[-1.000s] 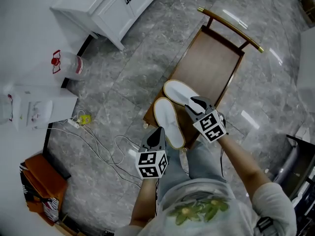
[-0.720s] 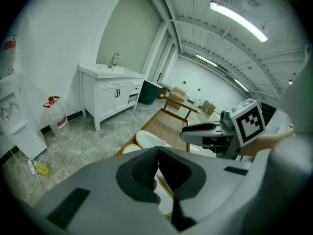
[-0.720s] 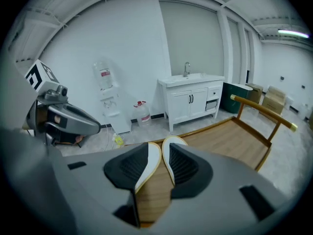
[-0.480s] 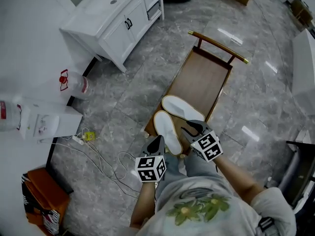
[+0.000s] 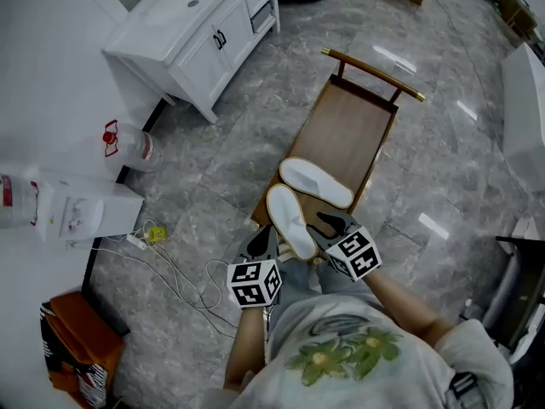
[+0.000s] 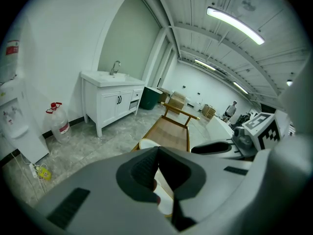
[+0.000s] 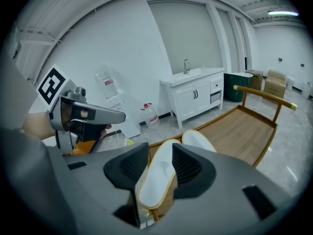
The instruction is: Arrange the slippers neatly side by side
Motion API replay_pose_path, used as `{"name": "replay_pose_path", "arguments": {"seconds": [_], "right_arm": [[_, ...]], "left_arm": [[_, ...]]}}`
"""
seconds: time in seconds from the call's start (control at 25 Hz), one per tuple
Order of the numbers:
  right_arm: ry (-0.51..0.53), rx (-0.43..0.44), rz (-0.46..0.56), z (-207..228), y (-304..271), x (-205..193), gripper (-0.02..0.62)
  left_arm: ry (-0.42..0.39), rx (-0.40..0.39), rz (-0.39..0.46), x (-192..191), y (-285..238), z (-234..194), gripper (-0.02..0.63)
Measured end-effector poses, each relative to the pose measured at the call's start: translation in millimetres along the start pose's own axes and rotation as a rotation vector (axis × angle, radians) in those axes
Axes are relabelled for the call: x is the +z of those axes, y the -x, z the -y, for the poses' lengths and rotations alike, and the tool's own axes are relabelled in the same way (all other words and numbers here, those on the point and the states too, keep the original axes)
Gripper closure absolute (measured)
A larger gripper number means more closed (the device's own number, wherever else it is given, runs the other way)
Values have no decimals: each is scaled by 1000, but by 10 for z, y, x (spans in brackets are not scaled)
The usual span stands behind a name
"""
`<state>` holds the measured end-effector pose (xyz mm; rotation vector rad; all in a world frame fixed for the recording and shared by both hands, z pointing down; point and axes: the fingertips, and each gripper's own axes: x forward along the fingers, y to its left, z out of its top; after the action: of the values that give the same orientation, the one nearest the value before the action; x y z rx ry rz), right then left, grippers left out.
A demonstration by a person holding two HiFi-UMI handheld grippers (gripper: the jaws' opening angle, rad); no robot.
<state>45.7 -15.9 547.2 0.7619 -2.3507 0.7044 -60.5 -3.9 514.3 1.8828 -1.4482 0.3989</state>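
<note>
- Someone is standing over a wooden chair (image 5: 345, 130) with a gripper in each hand, both pointing down at the front of the seat.
- The right gripper (image 7: 160, 150) is sitting with its jaws a fair way apart and isn't gripping anything. Looking along them, the near slipper (image 7: 155, 180) is showing through the gap. It's lying lower than the pads and running lengthwise away from them, and neither pad is touching it.
- The left gripper (image 6: 158, 150) is hanging with its jaws together at the tips, holding nothing. A bit of white slipper is peeking through the hollow behind the tips.
- In the head view that near slipper (image 5: 289, 220) is lying between the two sets of jaws. It's just right of the left ones and just left of the right ones, at the front edge of the seat.
- The far slipper (image 5: 317, 182) is lying just past the right jaws, further up the seat and angled across it.
- So the pair is making more of a V than a neat side-by-side. Their ends are coming close together ahead of the left jaws, but I can't tell if they're actually touching.
- Both slippers are white with a tan edge.
- Well out beyond the left jaws, off the chair, a white sink cabinet (image 5: 200, 24) and a water bottle (image 5: 128, 143) are standing on the marble floor (image 5: 221, 143).
</note>
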Motion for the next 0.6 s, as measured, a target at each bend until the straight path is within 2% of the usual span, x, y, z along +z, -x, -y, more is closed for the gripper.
{"name": "replay_pose_path", "arguments": {"seconds": [0.28, 0.6], "right_arm": [[-108, 31, -11, -123, -143, -6, 440], [-145, 32, -53, -164, -336, -122, 412]], "left_arm": [[-7, -11, -8, 19, 40, -63, 591], [0, -17, -14, -52, 24, -120, 591]]}}
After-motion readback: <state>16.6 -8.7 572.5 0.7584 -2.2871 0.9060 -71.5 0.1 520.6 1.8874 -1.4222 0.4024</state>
